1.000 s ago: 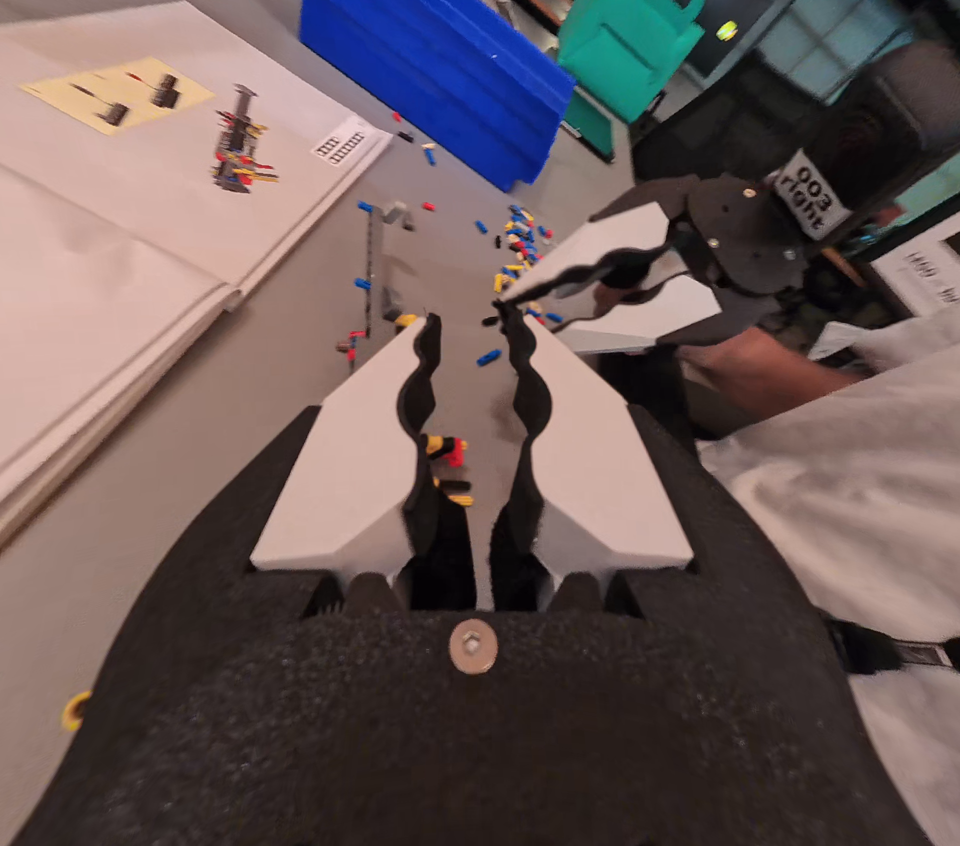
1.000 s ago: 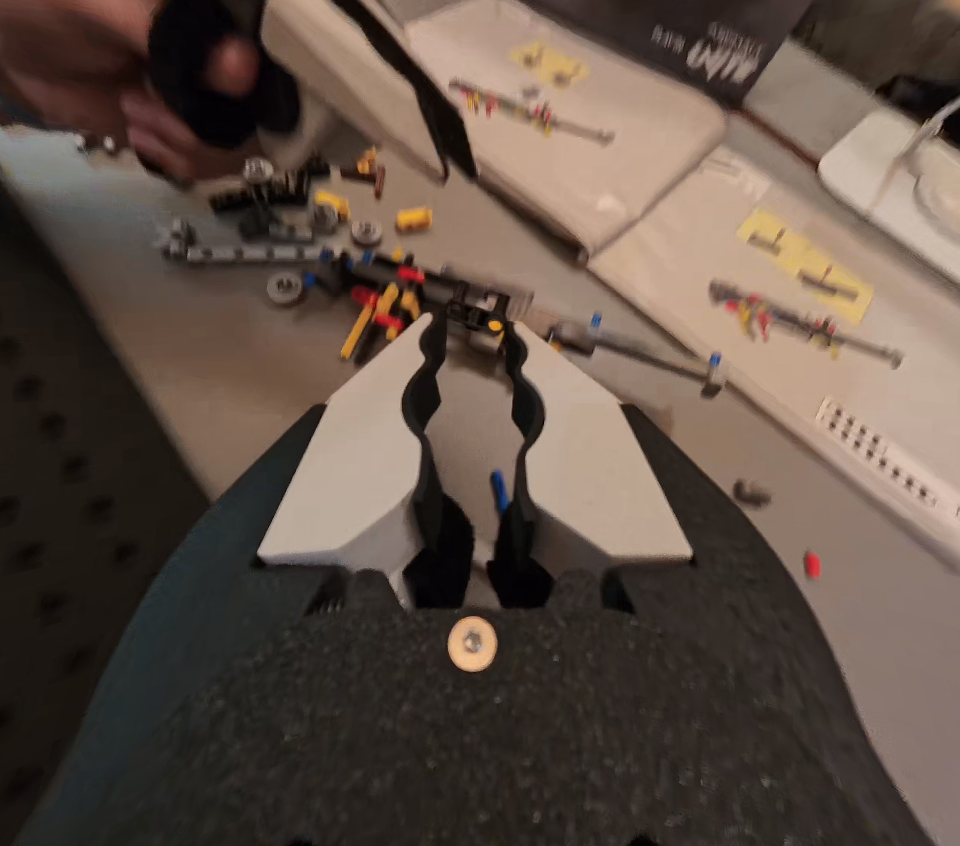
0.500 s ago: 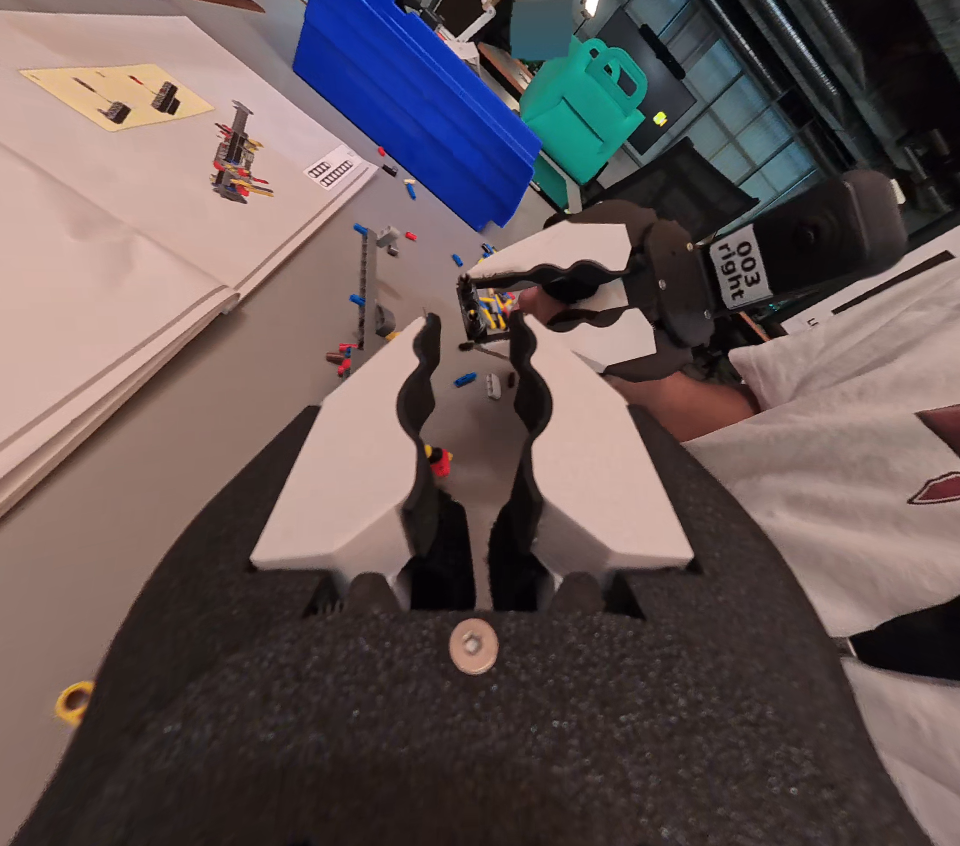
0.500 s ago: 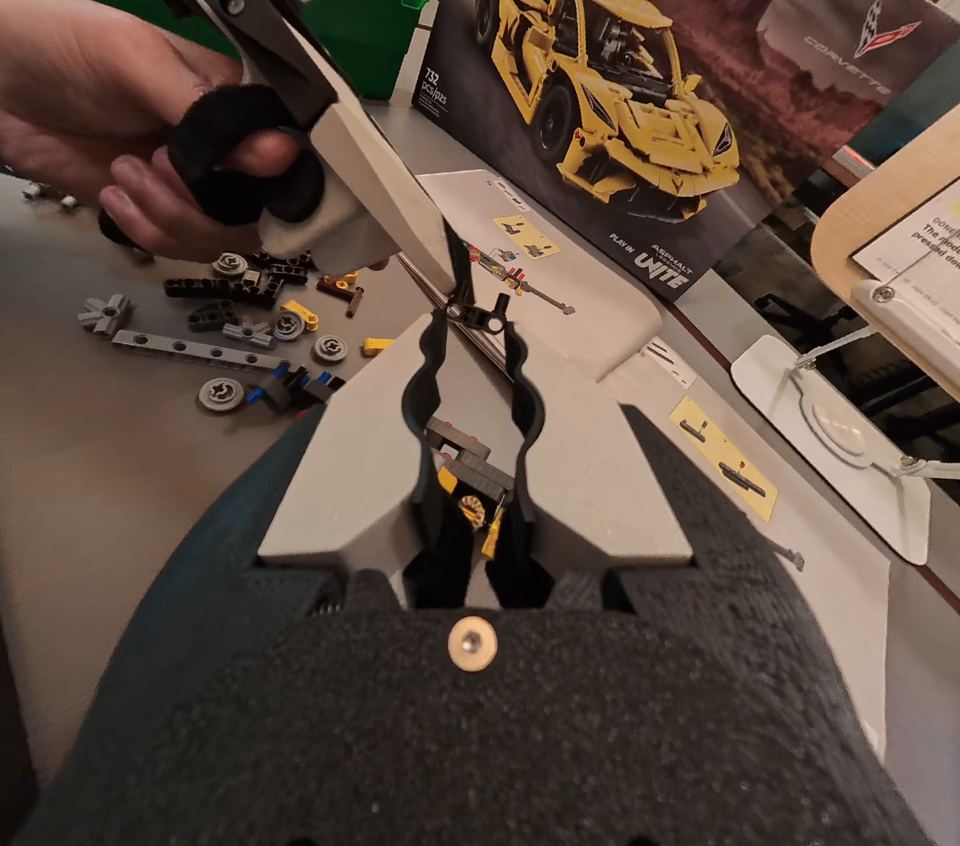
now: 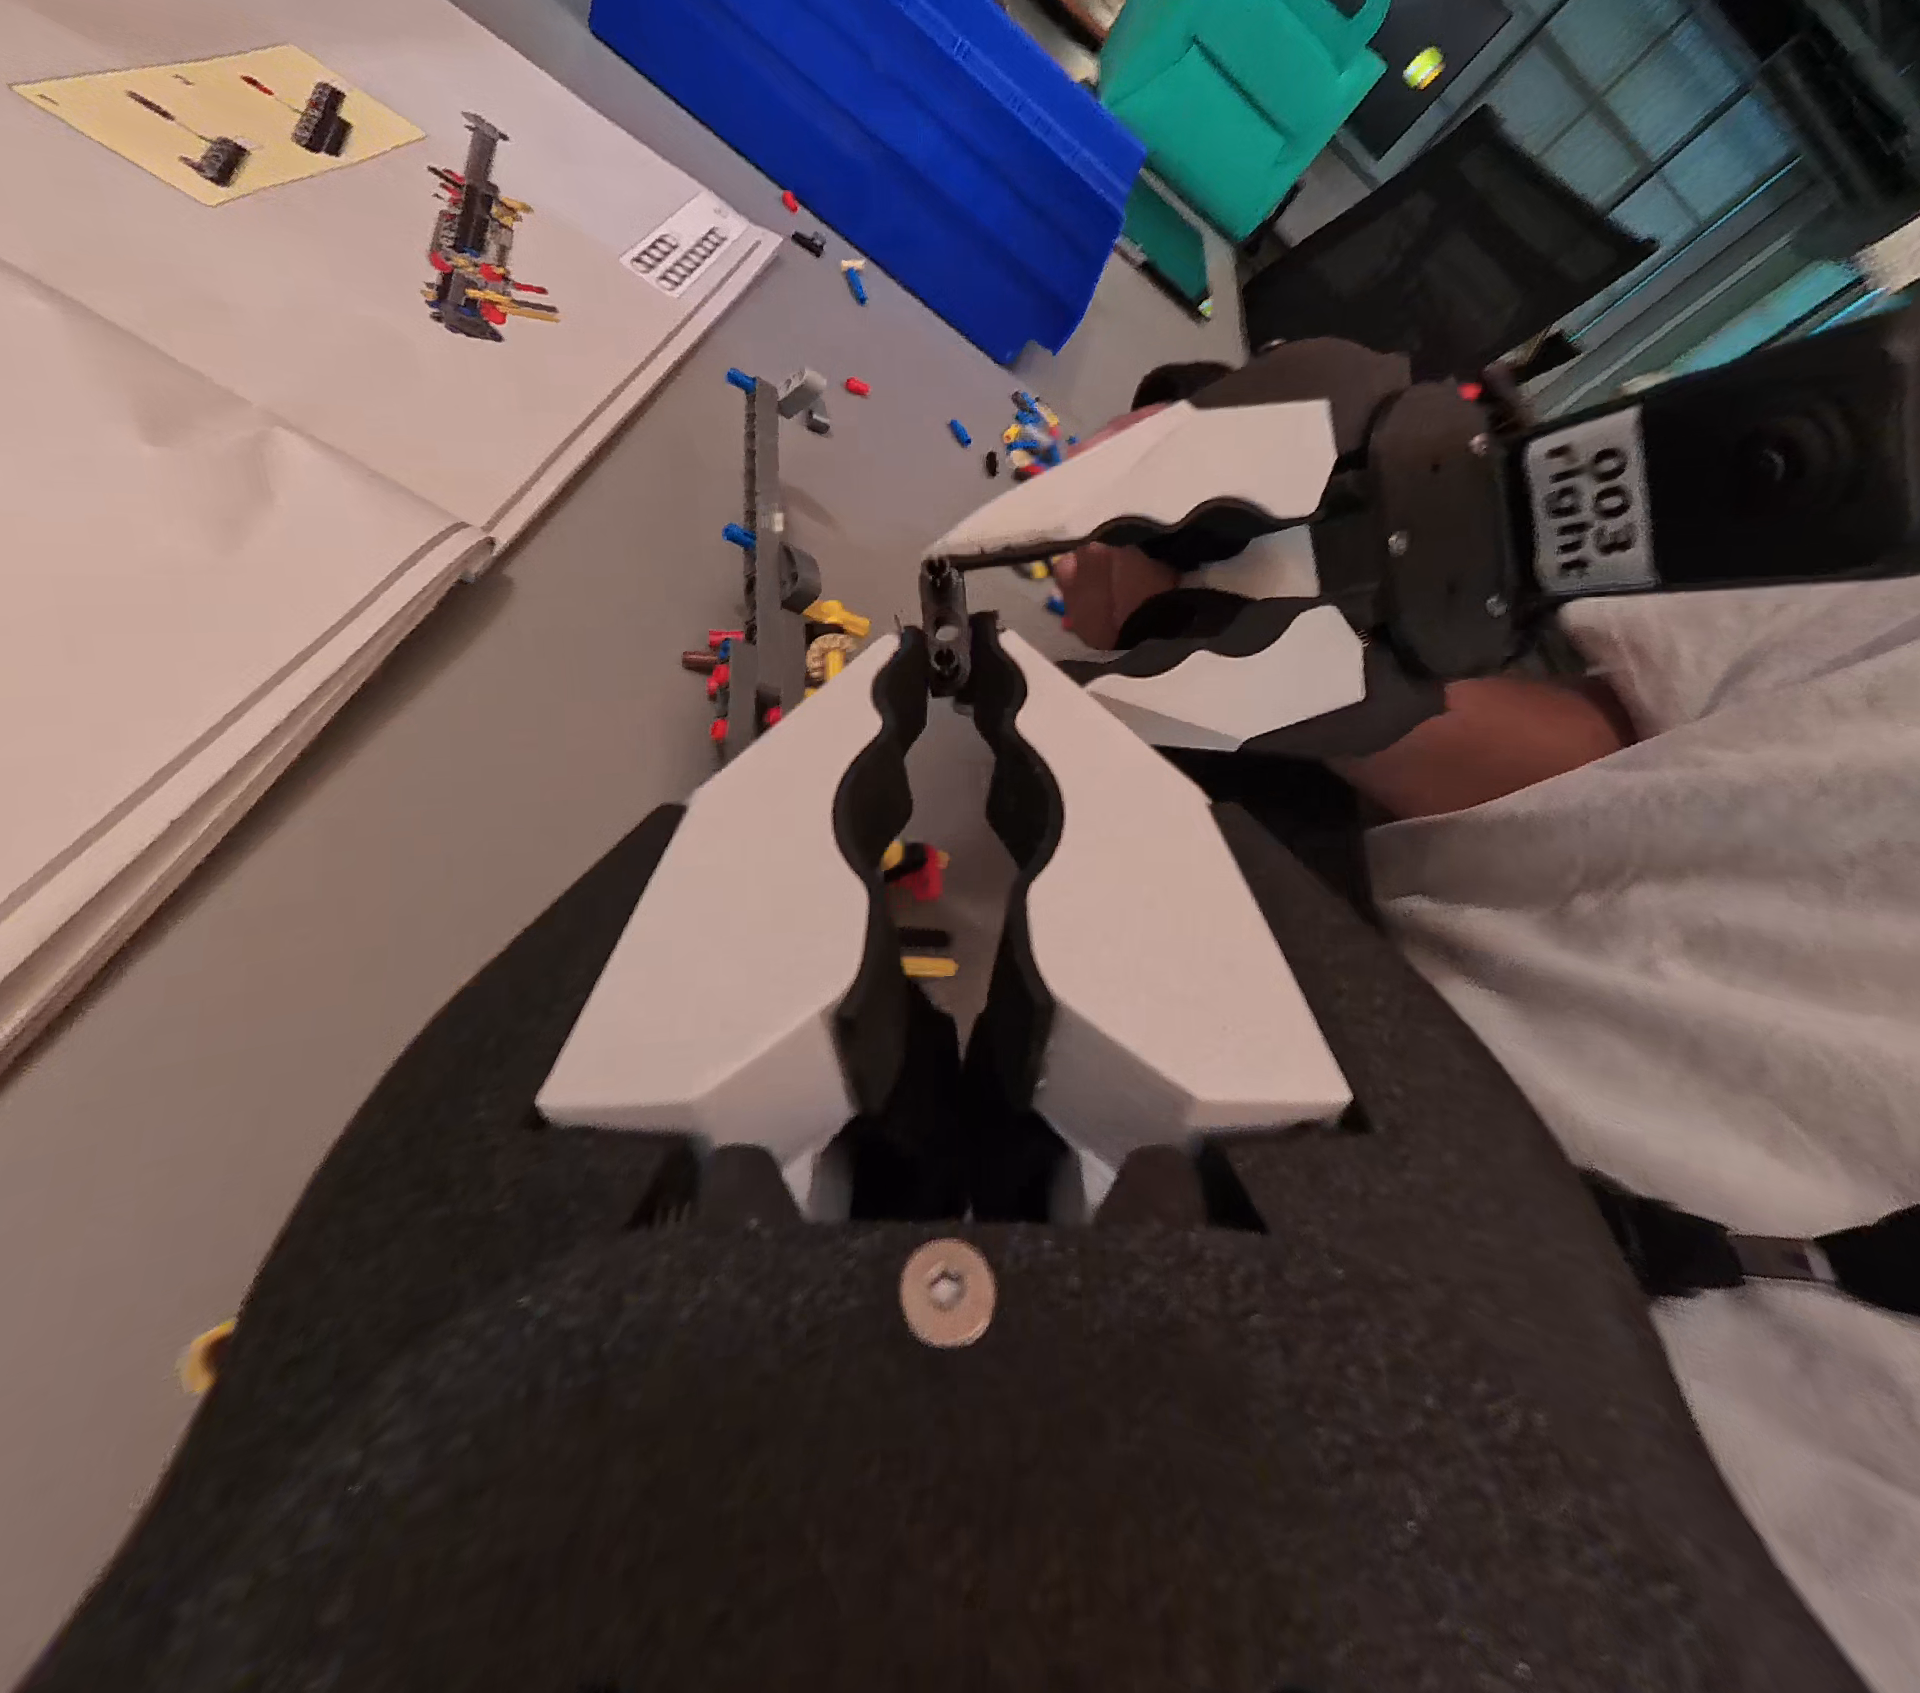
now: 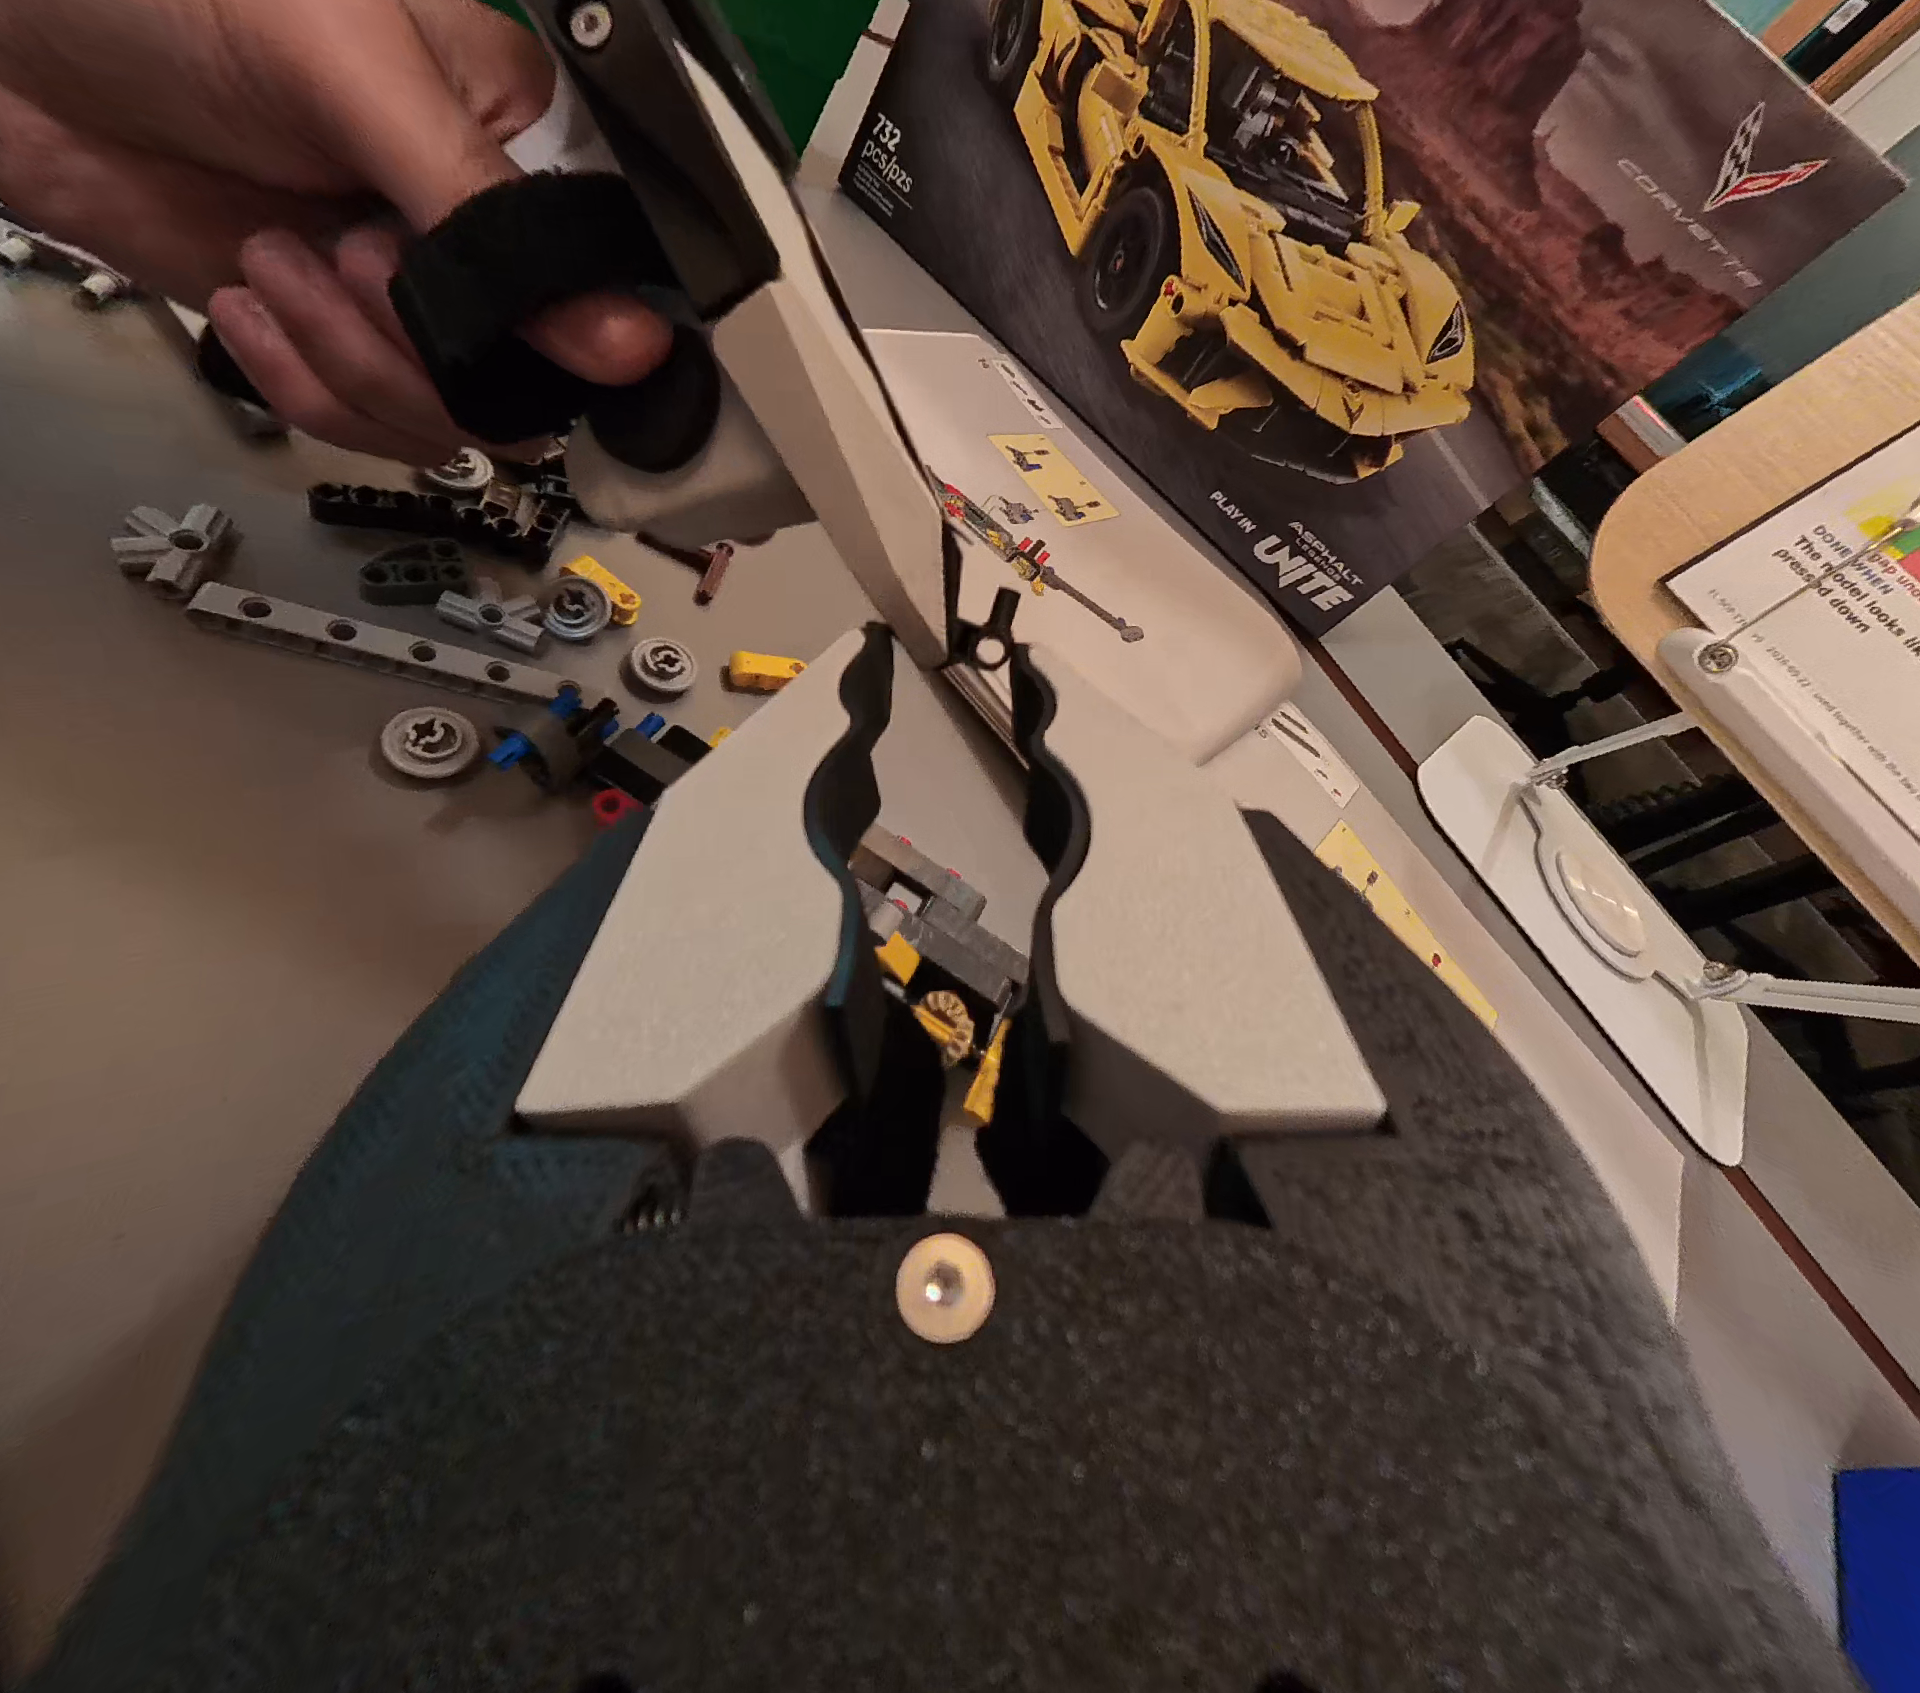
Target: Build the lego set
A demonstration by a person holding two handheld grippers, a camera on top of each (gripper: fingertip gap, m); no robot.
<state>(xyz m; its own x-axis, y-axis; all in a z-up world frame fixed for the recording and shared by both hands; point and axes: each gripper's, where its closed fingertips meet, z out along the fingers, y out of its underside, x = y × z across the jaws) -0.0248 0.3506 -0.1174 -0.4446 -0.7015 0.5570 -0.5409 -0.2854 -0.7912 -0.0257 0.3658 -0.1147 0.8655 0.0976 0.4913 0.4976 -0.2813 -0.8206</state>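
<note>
- While hovering above the bench (image 5: 312, 916), the left tool (image 5: 945, 661) is pinching a small black connector piece (image 5: 943, 620) between its nearly closed fingertips, so that the piece is standing up out of the tips.
- The right tool (image 6: 948, 651) is reaching in from the opposite side with its fingers parted. Its fingertips are bracketing the left tool's tip and the connector, and one finger is touching the piece without clamping it.
- The connector is being held in the air, clear of the bench surface and just over the partly built grey assembly (image 5: 764, 563).
- That assembly, a long grey beam carrying blue, red and yellow pins, is lying flat on the bench below both tools. In the right wrist view it is showing through the gap between the right tool's fingers.
- Loose parts are lying scattered on the bench beside it, among them a grey beam with holes (image 6: 353, 635), round grey bushes and a grey cross-shaped connector.
- A person's hand (image 6: 208, 137) is gripping the left tool, one finger sitting in a black loop.
- An open instruction booklet (image 5: 312, 396) is lying on the bench beside the assembly.
- The set box showing a yellow car (image 6: 1299, 189) is standing upright behind the booklet.
- A blue bin (image 5: 852, 64) is resting at the far edge of the bench.
</note>
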